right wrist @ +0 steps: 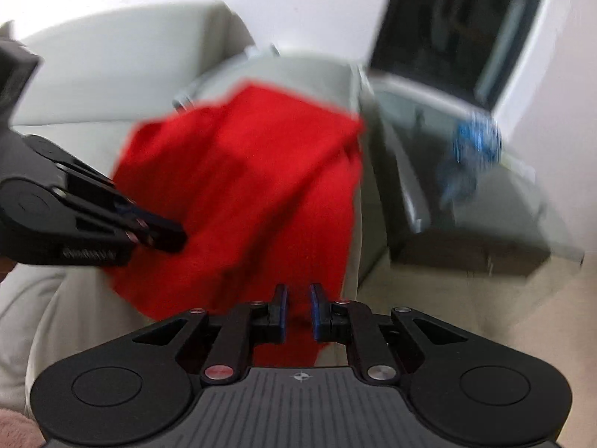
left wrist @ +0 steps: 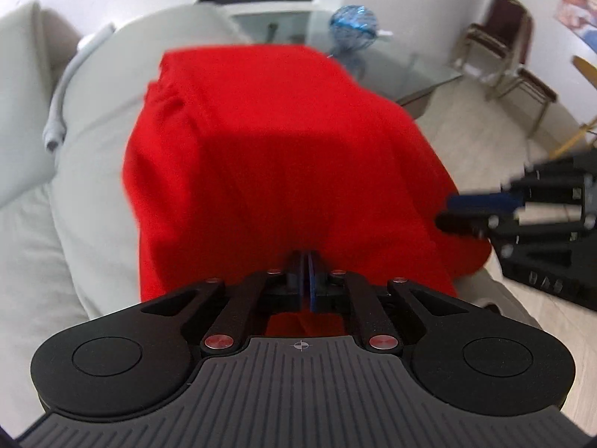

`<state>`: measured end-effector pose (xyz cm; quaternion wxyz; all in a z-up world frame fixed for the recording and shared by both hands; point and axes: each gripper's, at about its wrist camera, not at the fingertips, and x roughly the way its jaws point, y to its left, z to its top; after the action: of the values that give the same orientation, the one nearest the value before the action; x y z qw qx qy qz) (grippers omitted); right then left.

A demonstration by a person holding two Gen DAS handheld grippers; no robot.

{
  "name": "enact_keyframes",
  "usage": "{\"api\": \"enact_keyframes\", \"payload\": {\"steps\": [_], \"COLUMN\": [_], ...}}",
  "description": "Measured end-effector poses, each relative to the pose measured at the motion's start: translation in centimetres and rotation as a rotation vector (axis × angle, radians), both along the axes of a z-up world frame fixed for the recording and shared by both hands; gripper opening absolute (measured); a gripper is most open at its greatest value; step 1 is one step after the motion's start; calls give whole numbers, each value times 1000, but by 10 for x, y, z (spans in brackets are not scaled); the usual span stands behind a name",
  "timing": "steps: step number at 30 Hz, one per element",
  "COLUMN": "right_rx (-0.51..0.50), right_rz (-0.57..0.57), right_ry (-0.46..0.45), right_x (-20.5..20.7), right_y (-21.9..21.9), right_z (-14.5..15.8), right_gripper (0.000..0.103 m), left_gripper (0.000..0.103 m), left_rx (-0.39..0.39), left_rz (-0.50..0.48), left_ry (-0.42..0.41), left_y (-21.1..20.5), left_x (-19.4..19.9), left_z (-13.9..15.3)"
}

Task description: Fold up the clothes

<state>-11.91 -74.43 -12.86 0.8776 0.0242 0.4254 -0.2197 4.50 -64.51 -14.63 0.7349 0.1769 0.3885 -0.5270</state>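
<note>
Your red garment (left wrist: pixel 283 156) is spread over the pale sofa arm (left wrist: pixel 112 119), bright, plain and blurred, with its near edge hanging toward you. Its long axis runs straight away from your left gripper (left wrist: pixel 308 272) toward the glass table (left wrist: pixel 403 63) beyond. Your left fingers are pressed together, pinching that near edge of the cloth. Your right gripper (right wrist: pixel 299 306) has a narrow gap between its blue pads (right wrist: pixel 316 310); red fabric shows in the gap, but whether the pads touch it, you cannot tell. A blue ornament (left wrist: pixel 352 26) stands on the table.
</note>
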Motion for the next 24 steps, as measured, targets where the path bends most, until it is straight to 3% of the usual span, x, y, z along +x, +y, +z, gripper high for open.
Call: {"api": "enact_keyframes", "payload": {"steps": [2, 5, 8, 9, 10, 12, 14, 16, 18, 24], "right_rx": [13, 20, 52, 63, 74, 116, 134, 163, 146, 143], "right_rz": [-12, -11, 17, 28, 39, 23, -31, -71, -69, -114], "right_ry": [-24, -81, -147, -157, -167, -127, -66, -63, -94, -149], "right_x": [-1, -9, -15, -13, -12, 1, 13, 16, 12, -19], "right_y": [0, 4, 12, 15, 17, 15, 6, 2, 8, 23], "right_z": [11, 30, 42, 42, 42, 27, 13, 14, 33, 99], "right_gripper": [11, 17, 18, 18, 18, 17, 18, 17, 18, 37], "left_gripper": [8, 29, 31, 27, 24, 19, 20, 20, 21, 39], "left_rx": [-18, -93, -181, -182, -171, -77, 24, 71, 71, 64], "left_rz": [-8, -5, 136, 190, 223, 275, 295, 323, 328, 341], "left_ry": [-19, -45, -80, -80, -70, -19, 3, 23, 27, -33], "left_y": [9, 32, 61, 64, 64, 51, 37, 29, 29, 61], "left_x": [-6, -12, -3, 3, 8, 24, 32, 35, 31, 9], "left_z": [14, 34, 41, 38, 33, 13, -1, -6, 2, 58]}}
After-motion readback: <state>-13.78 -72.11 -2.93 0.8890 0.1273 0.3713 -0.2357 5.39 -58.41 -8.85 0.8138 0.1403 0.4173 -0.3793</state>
